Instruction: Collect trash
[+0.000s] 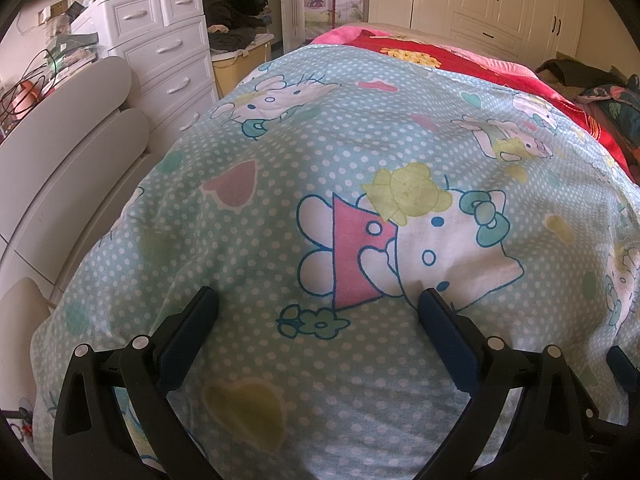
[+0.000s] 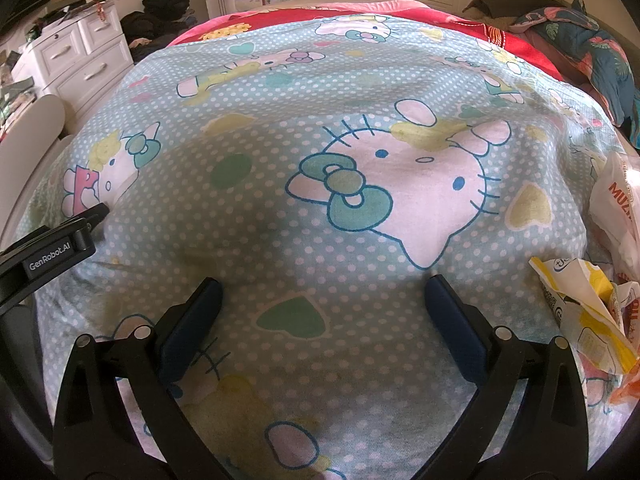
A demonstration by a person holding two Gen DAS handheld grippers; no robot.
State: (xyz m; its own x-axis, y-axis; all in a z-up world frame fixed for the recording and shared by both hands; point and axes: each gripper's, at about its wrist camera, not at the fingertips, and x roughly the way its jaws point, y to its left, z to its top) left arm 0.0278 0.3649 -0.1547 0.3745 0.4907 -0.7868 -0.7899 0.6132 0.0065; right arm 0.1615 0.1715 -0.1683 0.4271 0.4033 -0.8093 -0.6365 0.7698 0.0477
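A crumpled yellow-and-white wrapper (image 2: pixel 584 312) lies on the light-blue cartoon-cat bed sheet (image 2: pixel 280 128) at the right edge of the right wrist view, with a white plastic bag with orange print (image 2: pixel 618 212) just beyond it. My right gripper (image 2: pixel 322 286) hovers open over the sheet, left of the wrapper, nothing between its fingers. The other gripper's body (image 2: pixel 52 248) shows at the left edge of that view. In the left wrist view my left gripper (image 1: pixel 318 300) is open above the same sheet (image 1: pixel 320 140), holding nothing. No trash shows there.
A white chest of drawers (image 1: pixel 160 52) with clutter on top stands left of the bed, beside a rounded cream headboard or chair panel (image 1: pixel 68 152). A red blanket (image 1: pixel 460 60) and folded dark quilts (image 2: pixel 580 40) lie at the far end. White wardrobes (image 1: pixel 500 0) line the back wall.
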